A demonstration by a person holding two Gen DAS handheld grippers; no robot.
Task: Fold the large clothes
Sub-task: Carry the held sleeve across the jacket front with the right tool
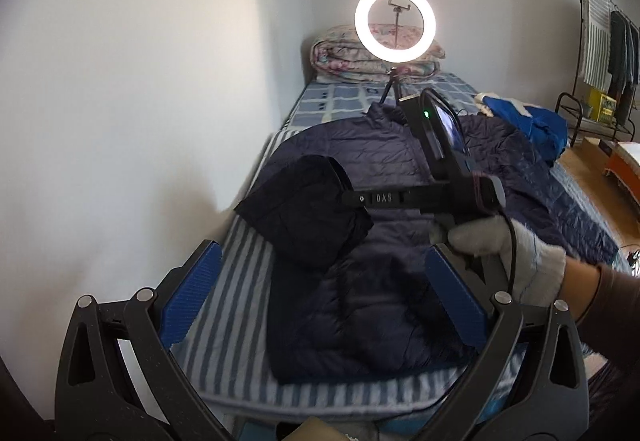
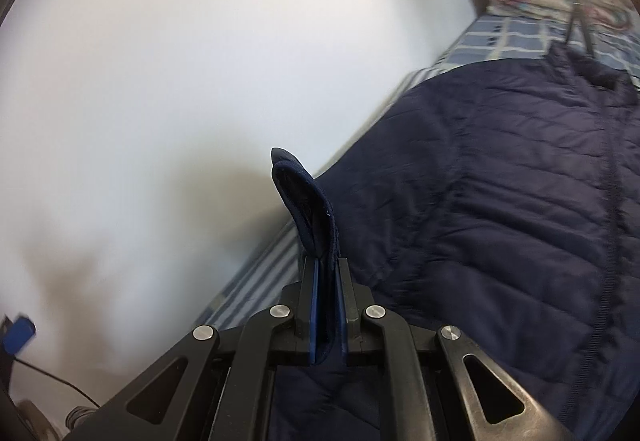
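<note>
I saw a bed [image 1: 240, 293] running from the bottom of the left wrist picture up to the middle. Its near part had a blue and white striped sheet [image 1: 224, 325]. Farther up, the cover had blue and white squares [image 1: 340, 97]. A big dark blue puffy jacket [image 1: 400, 241] lay spread over the middle of the bed. At the far end, a folded flowery quilt [image 1: 340, 57] sat against the wall. A ring light [image 1: 395, 22] stood on small legs just in front of it. A bright blue cloth [image 1: 532, 121] lay at the right edge.
</note>
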